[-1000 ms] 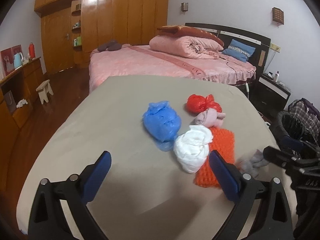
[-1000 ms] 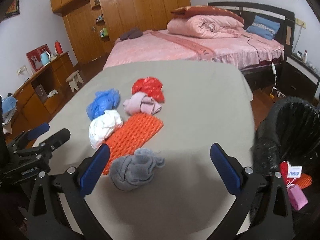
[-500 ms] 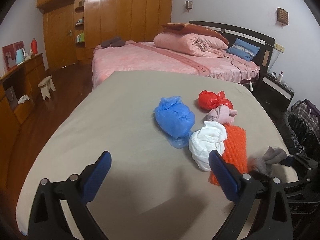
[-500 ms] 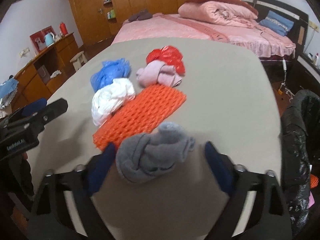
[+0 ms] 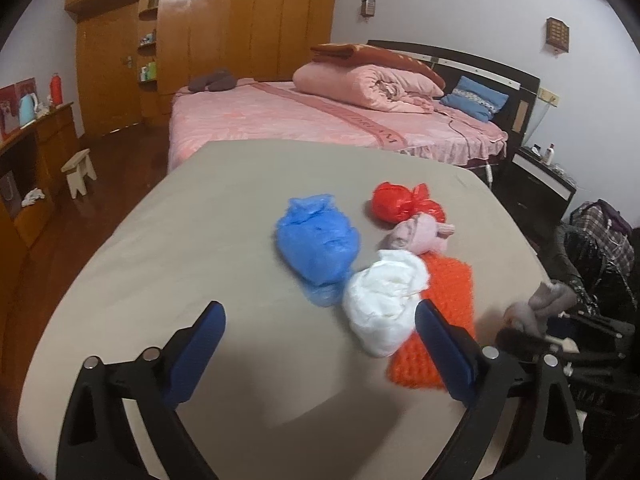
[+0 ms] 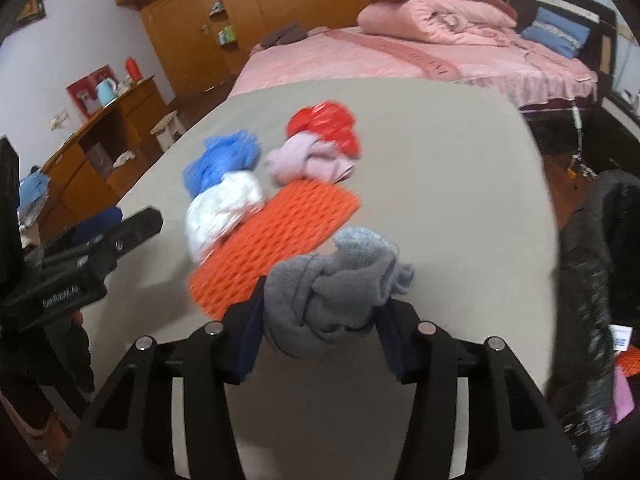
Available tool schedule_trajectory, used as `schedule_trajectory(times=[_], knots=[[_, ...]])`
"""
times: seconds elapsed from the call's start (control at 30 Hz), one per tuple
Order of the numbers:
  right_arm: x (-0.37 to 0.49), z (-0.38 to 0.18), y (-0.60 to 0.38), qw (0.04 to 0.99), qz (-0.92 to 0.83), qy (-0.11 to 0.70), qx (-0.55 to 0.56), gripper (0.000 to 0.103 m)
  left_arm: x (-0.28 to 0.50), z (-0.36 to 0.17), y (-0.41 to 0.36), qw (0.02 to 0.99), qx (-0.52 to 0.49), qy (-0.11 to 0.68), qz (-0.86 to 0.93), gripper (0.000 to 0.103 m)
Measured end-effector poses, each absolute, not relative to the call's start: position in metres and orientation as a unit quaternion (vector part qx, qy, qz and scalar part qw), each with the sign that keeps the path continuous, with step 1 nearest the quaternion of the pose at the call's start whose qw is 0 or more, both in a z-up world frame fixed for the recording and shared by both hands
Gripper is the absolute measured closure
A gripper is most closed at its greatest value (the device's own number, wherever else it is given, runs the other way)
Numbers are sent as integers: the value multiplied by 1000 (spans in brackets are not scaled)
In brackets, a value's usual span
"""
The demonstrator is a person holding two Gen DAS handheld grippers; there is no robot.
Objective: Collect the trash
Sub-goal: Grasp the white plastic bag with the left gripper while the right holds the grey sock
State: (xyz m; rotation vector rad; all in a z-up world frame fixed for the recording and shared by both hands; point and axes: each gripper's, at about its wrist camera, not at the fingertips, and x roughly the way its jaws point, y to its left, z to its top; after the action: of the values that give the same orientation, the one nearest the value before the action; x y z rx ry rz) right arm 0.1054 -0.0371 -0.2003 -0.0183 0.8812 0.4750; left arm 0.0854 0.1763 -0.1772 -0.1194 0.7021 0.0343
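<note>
On the grey table point(image 5: 200, 240) lie a blue plastic bag point(image 5: 316, 244), a red bag point(image 5: 404, 202), a pink cloth point(image 5: 420, 234), a white bag point(image 5: 384, 308) and an orange foam net point(image 5: 444, 320). My right gripper point(image 6: 320, 320) is shut on a grey sock bundle point(image 6: 332, 288) near the table's right edge; the bundle also shows in the left wrist view point(image 5: 540, 304). My left gripper point(image 5: 320, 344) is open and empty, low over the table, with the white bag just inside its right finger.
A black-lined trash bin point(image 6: 592, 264) stands off the table's right side, with some trash inside. A pink bed point(image 5: 320, 120) lies beyond the table. A wooden wardrobe point(image 5: 224, 28) and a side cabinet point(image 5: 32, 140) are to the left.
My right gripper moved forward and closed on the grey sock bundle. The left gripper stayed open and shifted only slightly.
</note>
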Motion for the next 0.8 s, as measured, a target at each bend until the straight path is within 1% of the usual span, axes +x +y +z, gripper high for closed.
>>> schedule_trajectory(times=[0.17,0.23,0.47,0.57,0.6,0.63,0.73,0.8], knots=[[112,-193,-51,887,205,413,-5,54,103,-186,163,932,-63,357,-5,18],[115,-193,-54,889,201,412,-7,54,112,-191,159,927,-67,369,-13,25],[118,-193,-61,888,199,414,-10,54,128,-203,152,916,-80,393,-23,36],[118,-194,-61,888,199,415,-8,54,131,-207,150,912,-86,400,-27,45],[118,-194,-61,887,199,416,-8,54,132,-208,150,911,-88,402,-30,52],[119,-194,-61,887,199,417,-8,54,133,-209,149,910,-89,404,-32,55],[119,-195,-61,887,198,418,-8,54,132,-209,148,911,-90,401,-31,60],[118,-194,-61,887,197,417,-9,54,130,-207,149,914,-89,395,-28,61]])
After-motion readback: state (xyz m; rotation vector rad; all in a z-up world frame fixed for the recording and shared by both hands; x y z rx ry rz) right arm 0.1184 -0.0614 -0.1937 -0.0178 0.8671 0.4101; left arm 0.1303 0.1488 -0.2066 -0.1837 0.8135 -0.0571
